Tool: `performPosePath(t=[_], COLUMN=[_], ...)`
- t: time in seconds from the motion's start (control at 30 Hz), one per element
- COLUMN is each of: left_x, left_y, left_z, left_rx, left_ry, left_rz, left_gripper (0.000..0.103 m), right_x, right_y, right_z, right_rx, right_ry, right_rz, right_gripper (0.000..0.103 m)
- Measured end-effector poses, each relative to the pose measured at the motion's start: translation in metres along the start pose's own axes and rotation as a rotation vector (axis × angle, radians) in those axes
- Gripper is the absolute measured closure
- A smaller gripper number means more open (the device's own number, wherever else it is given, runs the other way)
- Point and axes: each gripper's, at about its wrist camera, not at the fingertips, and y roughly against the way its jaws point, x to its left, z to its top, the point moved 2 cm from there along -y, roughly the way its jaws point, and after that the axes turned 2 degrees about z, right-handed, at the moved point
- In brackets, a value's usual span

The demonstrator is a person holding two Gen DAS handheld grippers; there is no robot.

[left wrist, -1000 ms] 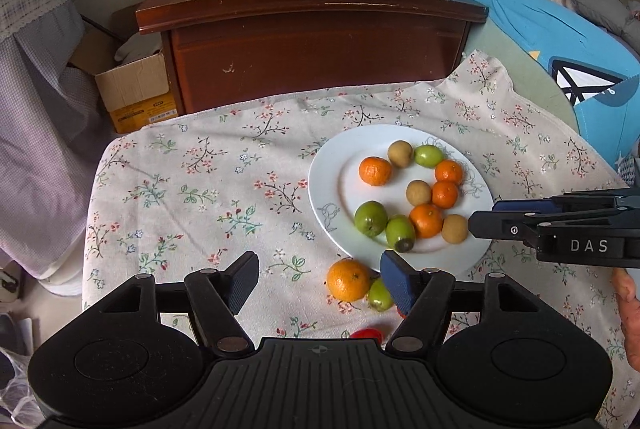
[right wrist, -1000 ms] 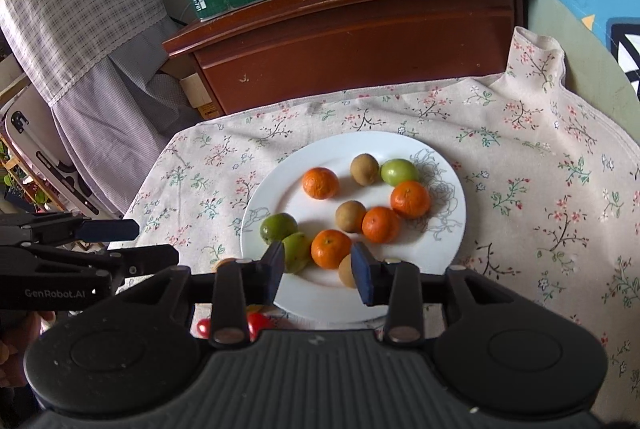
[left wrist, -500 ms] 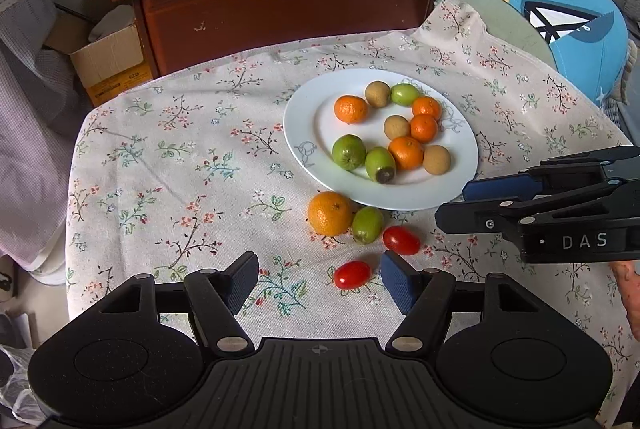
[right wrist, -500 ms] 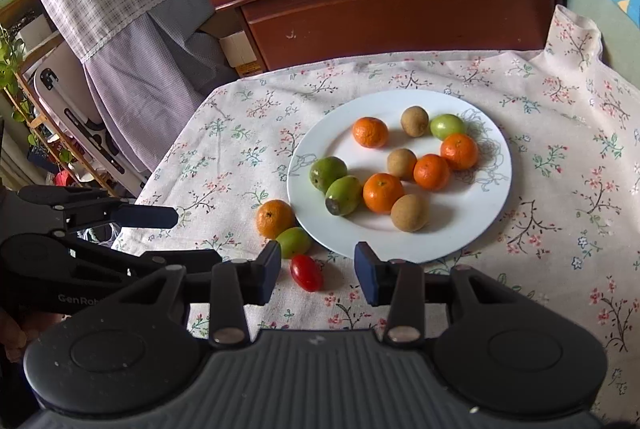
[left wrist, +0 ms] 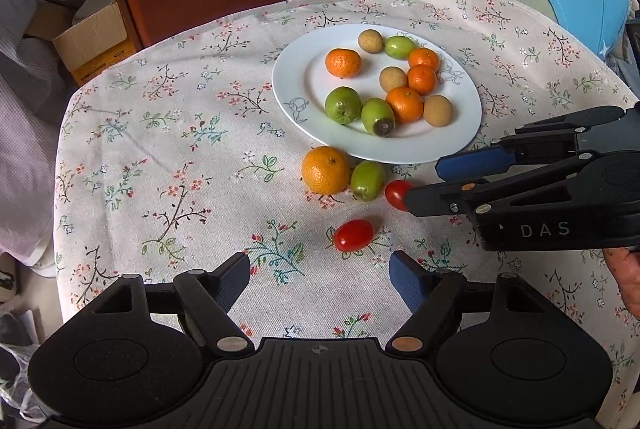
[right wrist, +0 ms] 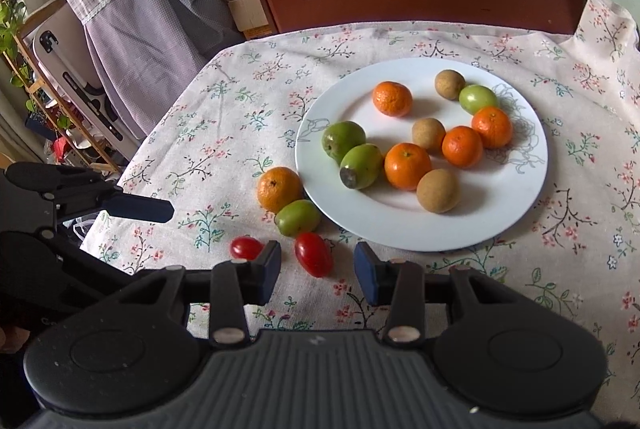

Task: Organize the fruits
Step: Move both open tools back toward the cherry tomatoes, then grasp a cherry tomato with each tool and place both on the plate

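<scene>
Left wrist view shows the left gripper (left wrist: 320, 279) low over the bench with the floral cloth (left wrist: 168, 157), its jaws opening with nothing between them, and a small red oval tomato (left wrist: 353, 235) lies just ahead. Right wrist view shows the right gripper (right wrist: 318, 267) with jaws partly open around a second red tomato (right wrist: 314, 259), the pads not touching it. A loose orange mandarin (right wrist: 279, 189) and a green round fruit (right wrist: 297, 217) lie beside the white round plate (right wrist: 400, 233) holding more fruits.

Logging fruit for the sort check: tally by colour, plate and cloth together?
Orange: 5
Green: 4
Brown: 3
Red: 2
Total: 14
</scene>
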Motion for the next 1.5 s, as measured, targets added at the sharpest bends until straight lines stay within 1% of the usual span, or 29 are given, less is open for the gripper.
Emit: performPosePath(t=[0.23, 0.37, 0.53, 0.63, 0.77, 0.83, 0.87, 0.9, 0.93, 0.97, 1.0, 1.1, 1.4, 1.43, 1.5], left_x=[-0.002, -0.003, -0.007, -0.011, -0.013, -0.014, -0.016, -0.016, -0.016, -0.016, -0.015, -0.013, -0.014, -0.014, -0.016], left_y=[-0.005, -0.006, -0.009, -0.012, -0.016, -0.017, -0.018, -0.019, -0.020, -0.021, -0.021, -0.022, -0.025, -0.025, -0.025], left_z=[-0.001, 0.000, 0.002, 0.002, 0.003, 0.003, 0.003, 0.003, 0.003, 0.003, 0.002, 0.003, 0.003, 0.003, 0.003], left_rx=[-0.005, -0.032, -0.058, -0.069, -0.083, -0.090, -0.091, -0.086, -0.079, -0.075, -0.071, -0.068, -0.070, -0.071, -0.074], left_ry=[-0.001, 0.003, -0.019, -0.029, -0.041, -0.058, -0.065, -0.070, -0.068, -0.064, -0.060, -0.054, -0.071, -0.076, -0.089], left_rz=[0.001, -0.013, -0.026, -0.041, -0.049, -0.057, -0.061, -0.062, -0.067, -0.073, -0.082, -0.080, -0.076, -0.077, -0.083], left_gripper=[0.026, 0.026, 0.027, 0.029, 0.029, 0.030, 0.037, 0.045, 0.050, 0.058, 0.064, 0.068, 0.068, 0.069, 0.075], right_x=[0.000, 0.000, 0.001, 0.000, -0.002, -0.004, -0.005, -0.005, -0.006, -0.007, -0.007, -0.008, -0.007, -0.008, -0.009], right_y=[-0.010, -0.014, -0.015, -0.016, -0.015, -0.014, -0.013, -0.012, -0.010, -0.009, -0.008, -0.006, -0.006, -0.006, -0.006], right_z=[-0.002, -0.002, -0.004, -0.004, -0.004, -0.002, -0.002, -0.001, 0.000, 0.000, 0.001, 0.003, 0.002, 0.002, 0.002], right_rx=[0.013, 0.019, 0.017, 0.015, 0.020, 0.022, 0.020, 0.019, 0.016, 0.013, 0.010, 0.005, 0.012, 0.013, 0.015], right_ry=[0.008, 0.009, 0.019, 0.015, 0.008, -0.003, -0.009, -0.015, -0.019, -0.020, -0.024, -0.034, -0.036, -0.038, -0.042], right_rz=[-0.008, -0.014, -0.014, -0.013, -0.013, -0.010, -0.009, -0.010, -0.013, -0.016, -0.017, -0.010, -0.010, -0.010, -0.012], right_gripper=[0.064, 0.071, 0.072, 0.076, 0.083, 0.083, 0.083, 0.083, 0.083, 0.083, 0.083, 0.083, 0.083, 0.083, 0.083])
